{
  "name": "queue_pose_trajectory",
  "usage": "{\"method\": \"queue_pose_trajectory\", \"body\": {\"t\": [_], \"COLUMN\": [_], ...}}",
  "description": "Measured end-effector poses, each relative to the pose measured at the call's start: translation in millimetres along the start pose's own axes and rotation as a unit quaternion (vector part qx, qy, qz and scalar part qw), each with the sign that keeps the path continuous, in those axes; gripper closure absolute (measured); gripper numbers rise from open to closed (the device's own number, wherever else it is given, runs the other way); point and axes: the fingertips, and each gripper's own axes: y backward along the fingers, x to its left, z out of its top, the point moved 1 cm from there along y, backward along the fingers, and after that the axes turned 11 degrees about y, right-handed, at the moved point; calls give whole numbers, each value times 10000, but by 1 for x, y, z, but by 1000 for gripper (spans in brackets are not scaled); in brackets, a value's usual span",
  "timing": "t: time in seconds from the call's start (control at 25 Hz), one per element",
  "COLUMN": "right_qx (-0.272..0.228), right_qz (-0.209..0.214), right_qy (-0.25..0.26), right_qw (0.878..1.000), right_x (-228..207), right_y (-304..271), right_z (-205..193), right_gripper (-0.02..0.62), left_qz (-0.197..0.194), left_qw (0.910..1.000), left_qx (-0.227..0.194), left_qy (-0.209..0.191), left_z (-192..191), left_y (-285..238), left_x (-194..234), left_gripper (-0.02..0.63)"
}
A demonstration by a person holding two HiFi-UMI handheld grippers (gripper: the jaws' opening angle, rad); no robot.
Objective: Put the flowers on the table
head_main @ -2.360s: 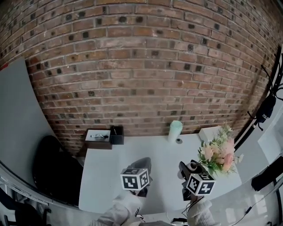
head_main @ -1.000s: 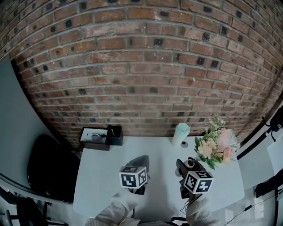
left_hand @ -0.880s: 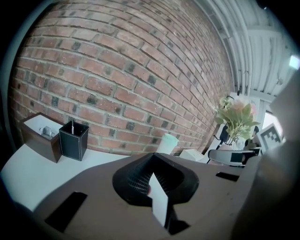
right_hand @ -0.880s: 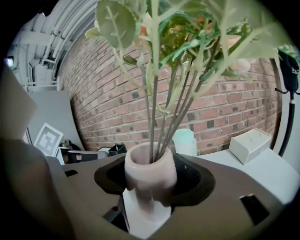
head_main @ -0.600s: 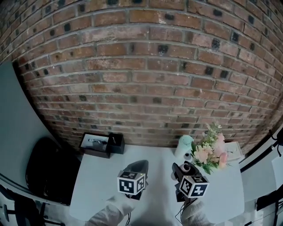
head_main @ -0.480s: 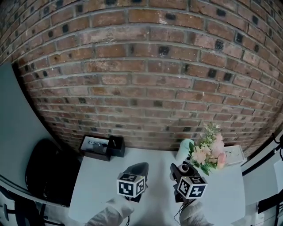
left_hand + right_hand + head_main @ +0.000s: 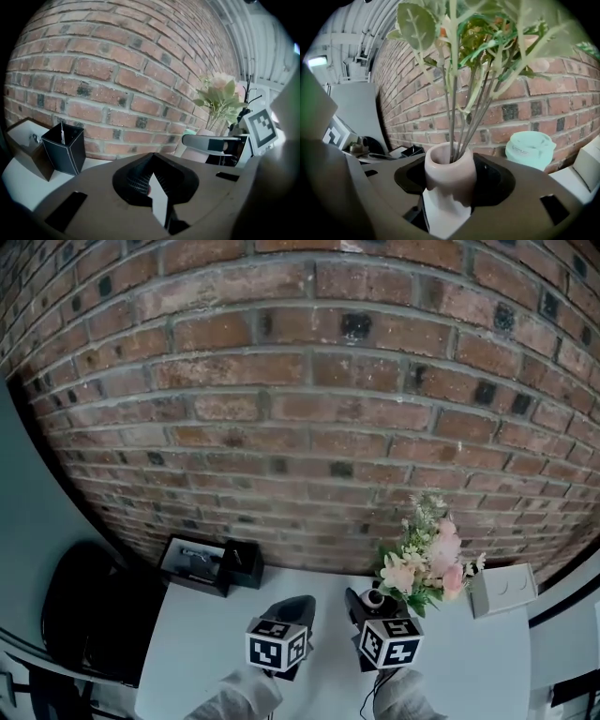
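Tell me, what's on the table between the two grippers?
Nothing. In the head view, only bare white table shows between the left gripper and the right gripper, which grips the flower vase.

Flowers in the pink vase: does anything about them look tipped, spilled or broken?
Nothing stands out. The pink vase stands upright between the jaws of the right gripper, its flowers rising straight from its mouth, with no spill or break showing.

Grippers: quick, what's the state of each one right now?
Left gripper: closed, empty.
Right gripper: closed on the vase of flowers.
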Motion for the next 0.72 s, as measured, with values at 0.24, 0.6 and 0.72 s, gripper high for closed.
{"method": "queue_pose_trajectory", "body": {"t": [0.24, 0.6, 0.72], "right_qx": [43, 141, 152], "right_qz": [79, 159, 166], "right_qy": [205, 439, 576], "right_qw": [9998, 9988, 9981], "right_x": [-1, 4, 4], "right_y": [-33, -68, -76], "right_z": [-19, -52, -61], "right_gripper": [343, 344, 343], "left_qz": [86, 193, 230], "left_qw": [9997, 9989, 9987], "left_qx": [-45, 17, 18], "left_qy": [237, 428, 446], "left_z": [-13, -39, -44], "left_y": [-23, -42, -46], "left_x": [22, 47, 52], "left_gripper": [598, 598, 598]}}
